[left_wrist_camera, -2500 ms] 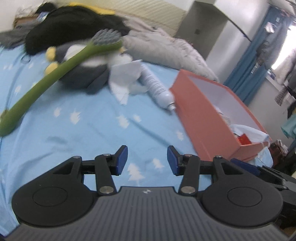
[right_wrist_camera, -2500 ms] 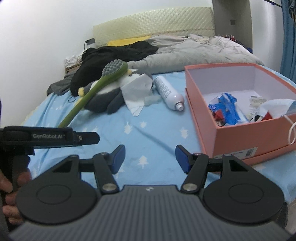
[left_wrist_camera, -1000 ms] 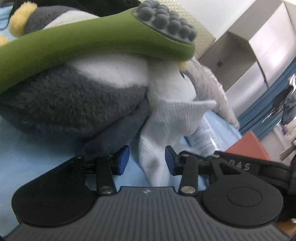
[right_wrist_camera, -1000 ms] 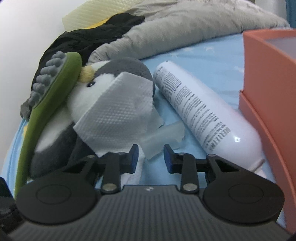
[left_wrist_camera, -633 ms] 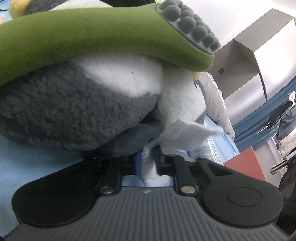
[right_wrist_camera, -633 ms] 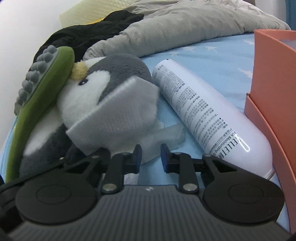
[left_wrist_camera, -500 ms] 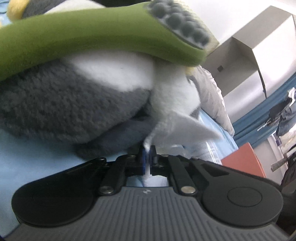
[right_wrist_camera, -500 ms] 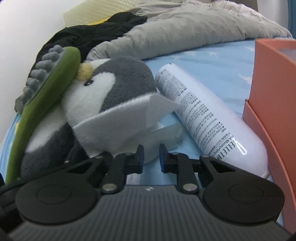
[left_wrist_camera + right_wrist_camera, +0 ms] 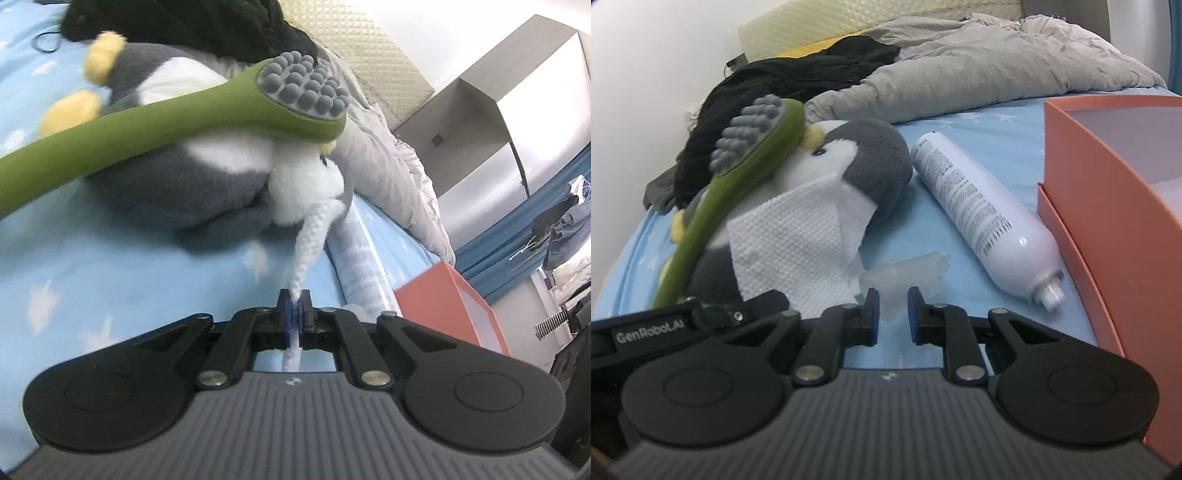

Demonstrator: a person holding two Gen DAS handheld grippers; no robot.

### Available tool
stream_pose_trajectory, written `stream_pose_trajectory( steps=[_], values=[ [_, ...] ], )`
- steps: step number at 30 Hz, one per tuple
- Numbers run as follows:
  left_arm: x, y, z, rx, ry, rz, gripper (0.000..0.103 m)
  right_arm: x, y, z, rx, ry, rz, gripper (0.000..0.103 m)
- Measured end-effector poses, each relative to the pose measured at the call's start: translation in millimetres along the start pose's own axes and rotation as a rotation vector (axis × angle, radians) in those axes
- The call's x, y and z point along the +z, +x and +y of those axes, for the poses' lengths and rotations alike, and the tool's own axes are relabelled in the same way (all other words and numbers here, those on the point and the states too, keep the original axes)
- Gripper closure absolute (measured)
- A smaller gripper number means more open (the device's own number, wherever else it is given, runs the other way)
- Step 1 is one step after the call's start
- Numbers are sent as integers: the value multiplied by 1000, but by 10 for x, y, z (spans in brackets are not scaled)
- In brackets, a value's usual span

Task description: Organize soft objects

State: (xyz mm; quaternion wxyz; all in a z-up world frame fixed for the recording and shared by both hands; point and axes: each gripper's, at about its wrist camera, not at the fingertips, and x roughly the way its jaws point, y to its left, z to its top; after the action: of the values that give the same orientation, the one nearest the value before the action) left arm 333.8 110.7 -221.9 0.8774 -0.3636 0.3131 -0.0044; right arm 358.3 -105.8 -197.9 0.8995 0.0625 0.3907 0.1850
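Observation:
A grey and white penguin plush [image 9: 184,184] lies on the blue bed sheet [image 9: 110,277] with a green long-handled brush [image 9: 177,110] across it. A white paper towel [image 9: 314,232] hangs from the penguin's front. My left gripper [image 9: 294,317] is shut on its lower corner and holds it stretched taut. In the right wrist view the same towel [image 9: 790,240] drapes over the penguin [image 9: 871,162]. My right gripper [image 9: 891,314] is narrowly closed on the near end of a translucent plastic piece [image 9: 908,271] beside the towel.
A white spray bottle [image 9: 979,214] lies between the penguin and an orange box [image 9: 1108,206] at the right. Black clothing [image 9: 783,81] and a grey duvet [image 9: 979,66] are heaped behind. A cabinet and blue curtains stand beyond the bed.
My left gripper shut on the paper towel's corner, then drew back and up, pulling the towel taut. My right gripper narrowed around the translucent piece and drew back with it.

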Motion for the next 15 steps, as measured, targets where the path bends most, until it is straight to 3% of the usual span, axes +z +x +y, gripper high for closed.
stream_pose_trajectory(
  steps=[7,15],
  values=[
    [-372,-688,84,18,-49,15,99,-325,-445,45,1,-31,17,84],
    [-801,-1193,98,78,-77,55,99,-671,-835,95,-6,-52,45,84]
  ],
)
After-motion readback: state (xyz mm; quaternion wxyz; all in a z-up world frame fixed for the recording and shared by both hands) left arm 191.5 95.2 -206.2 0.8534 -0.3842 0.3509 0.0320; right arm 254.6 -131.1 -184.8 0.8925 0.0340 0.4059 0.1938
